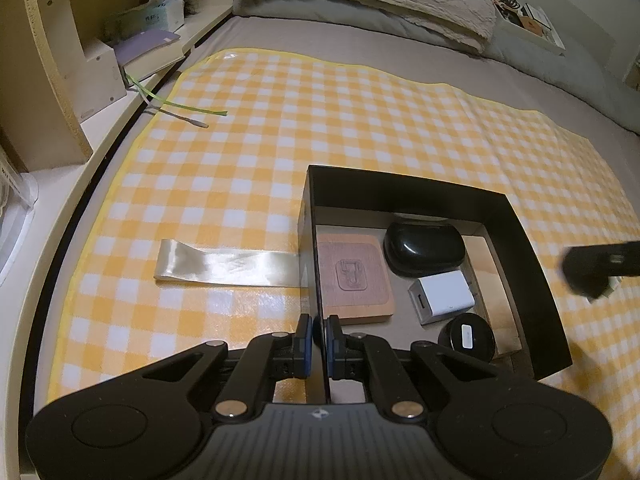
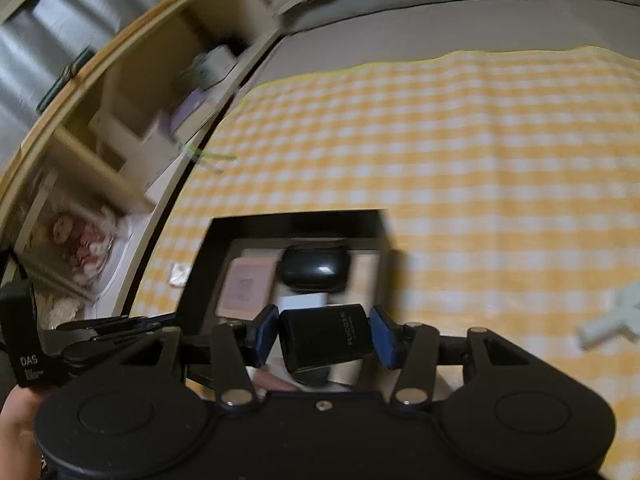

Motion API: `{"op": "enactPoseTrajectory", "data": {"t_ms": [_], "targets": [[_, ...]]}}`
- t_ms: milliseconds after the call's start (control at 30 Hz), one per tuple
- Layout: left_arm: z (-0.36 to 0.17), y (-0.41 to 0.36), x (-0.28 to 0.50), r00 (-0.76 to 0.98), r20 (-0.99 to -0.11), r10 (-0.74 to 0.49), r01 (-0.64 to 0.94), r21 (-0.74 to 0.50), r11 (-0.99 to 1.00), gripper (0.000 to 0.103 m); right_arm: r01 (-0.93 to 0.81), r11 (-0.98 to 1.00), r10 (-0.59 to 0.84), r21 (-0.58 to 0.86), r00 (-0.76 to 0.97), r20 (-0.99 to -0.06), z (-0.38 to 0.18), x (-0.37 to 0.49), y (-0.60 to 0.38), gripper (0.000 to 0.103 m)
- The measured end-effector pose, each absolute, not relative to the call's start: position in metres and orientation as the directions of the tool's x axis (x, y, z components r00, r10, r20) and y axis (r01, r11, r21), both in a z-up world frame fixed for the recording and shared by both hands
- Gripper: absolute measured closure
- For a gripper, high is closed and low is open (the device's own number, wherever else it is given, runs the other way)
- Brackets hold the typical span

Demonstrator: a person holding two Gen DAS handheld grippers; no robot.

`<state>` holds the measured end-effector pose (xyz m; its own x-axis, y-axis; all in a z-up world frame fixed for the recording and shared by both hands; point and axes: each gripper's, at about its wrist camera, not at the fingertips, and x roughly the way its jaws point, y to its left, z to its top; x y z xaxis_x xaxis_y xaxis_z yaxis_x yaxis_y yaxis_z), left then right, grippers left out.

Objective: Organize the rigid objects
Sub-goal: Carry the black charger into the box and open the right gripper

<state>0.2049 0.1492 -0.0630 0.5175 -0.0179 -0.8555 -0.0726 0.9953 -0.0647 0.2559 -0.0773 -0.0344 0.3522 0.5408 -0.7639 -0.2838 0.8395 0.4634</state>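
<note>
The left gripper point(image 1: 319, 330) is clamped on the black box point(image 1: 400, 192) wall at 6 o'clock; a black adapter point(image 2: 326, 336) is held between the right gripper point(image 2: 325, 336) pads, above the box.

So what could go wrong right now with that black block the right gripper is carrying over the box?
1. The right gripper holds the black block tilted between its pads; it could slip.
2. The black box is nearly full: wooden coaster, black case, white charger and round black piece leave little floor.
3. The left gripper pinches only the box's thin wall, so a bump may tip it.
</note>
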Motion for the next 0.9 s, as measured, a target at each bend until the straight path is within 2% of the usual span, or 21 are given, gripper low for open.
{"op": "enactPoseTrajectory", "data": {"t_ms": [400,467,533,700,900], "targets": [[-0.063,0.151,0.206,0.515,-0.857,-0.028,-0.067,-0.073,0.995,0.095,-0.167,0.802,0.597,0.573,0.196,-0.778,-0.087,0.274,0.010,0.052],[-0.063,0.151,0.207,0.515,-0.857,-0.031,-0.063,-0.074,0.995,0.095,-0.143,0.815,0.579,0.561,0.198,-0.791,-0.092,0.274,0.016,0.050],[-0.063,0.151,0.206,0.516,-0.856,-0.033,-0.061,-0.075,0.995,0.095,-0.121,0.821,0.572,0.559,0.187,-0.799,-0.094,0.274,0.017,0.044],[-0.063,0.151,0.205,0.517,-0.855,-0.037,-0.059,-0.078,0.995,0.095,-0.148,0.832,0.555,0.535,0.192,-0.809,-0.089,0.272,0.016,0.045],[-0.063,0.152,0.205,0.517,-0.855,-0.031,-0.061,-0.073,0.995,0.095,-0.153,0.839,0.544,0.522,0.191,-0.817,-0.087,0.270,0.011,0.051]]}}
